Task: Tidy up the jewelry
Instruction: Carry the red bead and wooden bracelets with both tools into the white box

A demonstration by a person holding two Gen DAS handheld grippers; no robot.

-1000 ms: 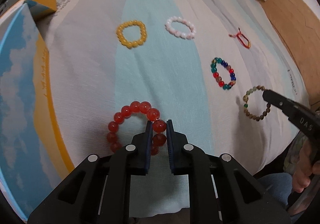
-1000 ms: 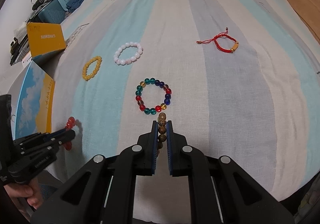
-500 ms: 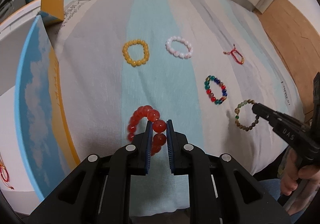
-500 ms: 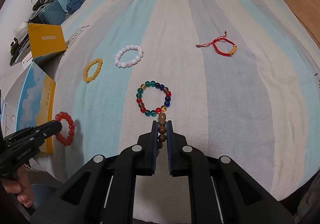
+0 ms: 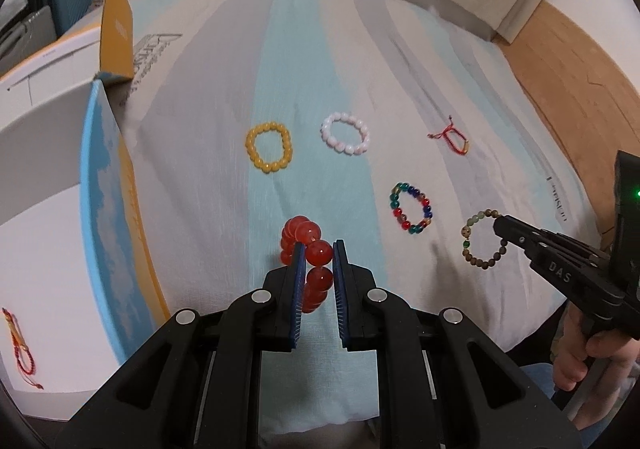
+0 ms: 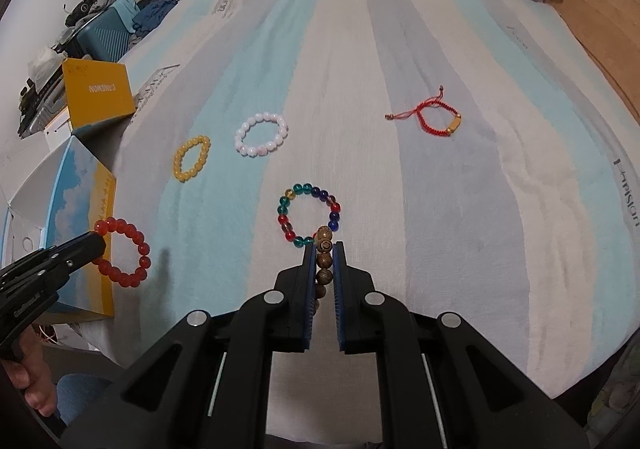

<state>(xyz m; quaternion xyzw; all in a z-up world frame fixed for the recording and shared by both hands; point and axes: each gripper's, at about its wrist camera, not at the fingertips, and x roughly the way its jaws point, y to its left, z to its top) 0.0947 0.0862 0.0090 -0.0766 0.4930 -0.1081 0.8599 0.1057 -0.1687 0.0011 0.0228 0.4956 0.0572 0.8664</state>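
My left gripper [image 5: 317, 249] is shut on a red bead bracelet [image 5: 308, 249] and holds it above the striped bed; the bracelet also shows in the right wrist view [image 6: 124, 252]. My right gripper [image 6: 324, 245] is shut on a brown wooden bead bracelet [image 6: 323, 267], which hangs from its tip in the left wrist view [image 5: 482, 239]. A multicolour bracelet [image 6: 308, 215], a yellow one [image 6: 191, 163], a white one [image 6: 261, 134] and a red string bracelet [image 6: 434, 120] lie on the bed.
An open box with a blue-sky and orange lid [image 5: 108, 217] stands at the bed's left edge; a red string bracelet [image 5: 20, 341] lies inside it. An orange carton [image 6: 98, 95] and a teal suitcase [image 6: 106, 35] sit beyond. Wooden floor [image 5: 580, 61] lies right.
Both grippers have lifted their bracelets off the bed. The left one has risen and swung toward the box, and the red bracelet now hangs edge-on. The right gripper has risen slightly.
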